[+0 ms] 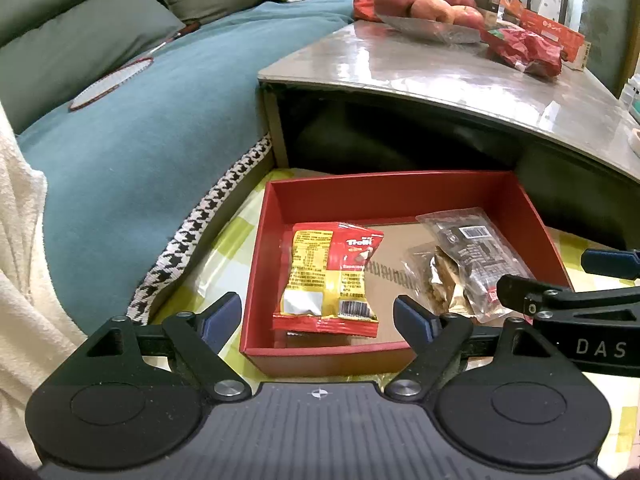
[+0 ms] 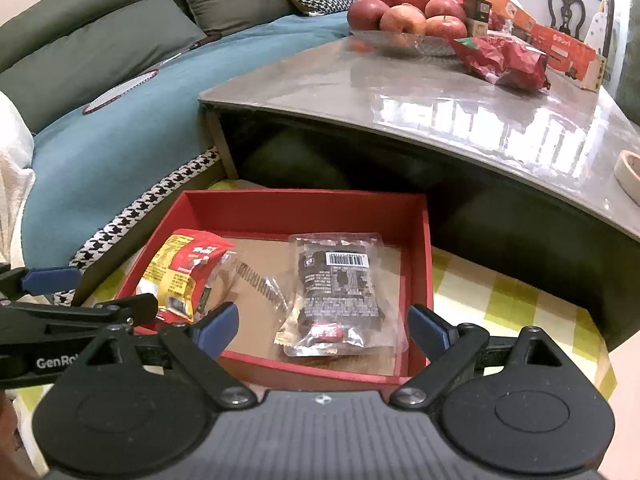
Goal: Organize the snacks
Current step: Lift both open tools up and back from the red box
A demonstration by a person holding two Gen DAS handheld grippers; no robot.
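Snacks sit in the red box (image 1: 400, 192), on a green-check cloth (image 2: 500, 300) low in front of the table (image 1: 420, 76). Yellow pack (image 1: 328, 276) lies at the box's left side, barcode up. Clear pack (image 2: 340, 292) w/ dark contents lies to its right, overlapping a smaller clear wrapper (image 1: 430, 276) that pokes out on its left.

Left gripper (image 1: 318, 316) hangs over the near box wall, jaws wide apart, nothing between the pads; yellow pack is just ahead of it. Right gripper (image 2: 324, 324) also spread wide & empty, clear pack lying just beyond its gap, not pinched.

Step, as I read it: both packs look placed, hands free, so prob. between items. More red packets (image 2: 504, 60) + an apple bowl (image 2: 404, 20) sit up on the table, well apart from the box. Next move likely needs a reach up there, or a tidy-up of the overlapping packs; either way a flat, crinkly wrapper wants a pinch at its edge seam.
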